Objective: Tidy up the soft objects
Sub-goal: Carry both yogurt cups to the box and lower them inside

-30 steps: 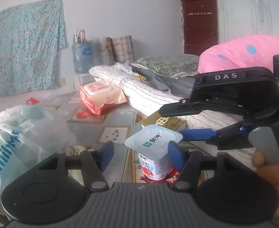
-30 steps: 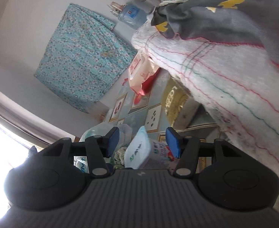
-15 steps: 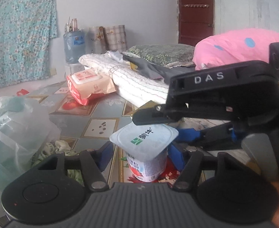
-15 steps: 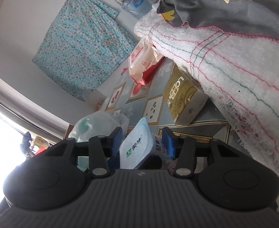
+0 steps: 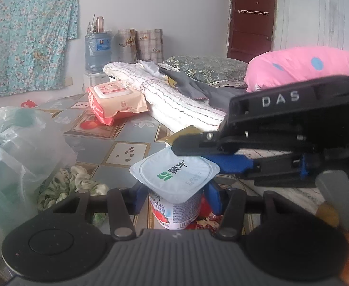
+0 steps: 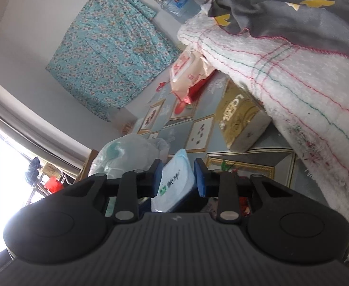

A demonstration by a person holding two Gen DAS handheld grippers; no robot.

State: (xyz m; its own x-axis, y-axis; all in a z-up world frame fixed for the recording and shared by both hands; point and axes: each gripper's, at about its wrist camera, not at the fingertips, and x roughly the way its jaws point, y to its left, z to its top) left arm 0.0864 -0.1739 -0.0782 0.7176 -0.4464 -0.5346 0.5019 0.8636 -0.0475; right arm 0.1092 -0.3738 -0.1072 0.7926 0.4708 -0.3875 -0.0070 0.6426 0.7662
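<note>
A yogurt cup [image 5: 174,174] with a pale blue foil lid stands upright on the tiled floor. My left gripper [image 5: 175,197] straddles its body. The blue pads [image 5: 140,197] sit against both sides and the jaws are closing. My right gripper [image 5: 193,155] comes in from the right, rolled on its side. One finger lies over the lid's far edge and the blue pad [image 5: 229,163] lies by the lid's right corner. In the right wrist view the cup's lid [image 6: 174,181] shows between the closing jaws of the right gripper [image 6: 178,178], which do not pinch it.
A clear plastic bag [image 5: 15,147] bulges at the left, with a crumpled floral cloth [image 5: 72,181] beside it. A pack of wipes [image 5: 112,100] lies farther back. A gold tissue box [image 6: 238,119] sits against the white blanket [image 5: 174,100] of the bedding. A pink pillow [image 5: 293,66] lies at the right.
Both grippers have narrowed around the yogurt cup. The right gripper's fingers have slid left over the lid's edge, and the cup now fills the gap between the left pads.
</note>
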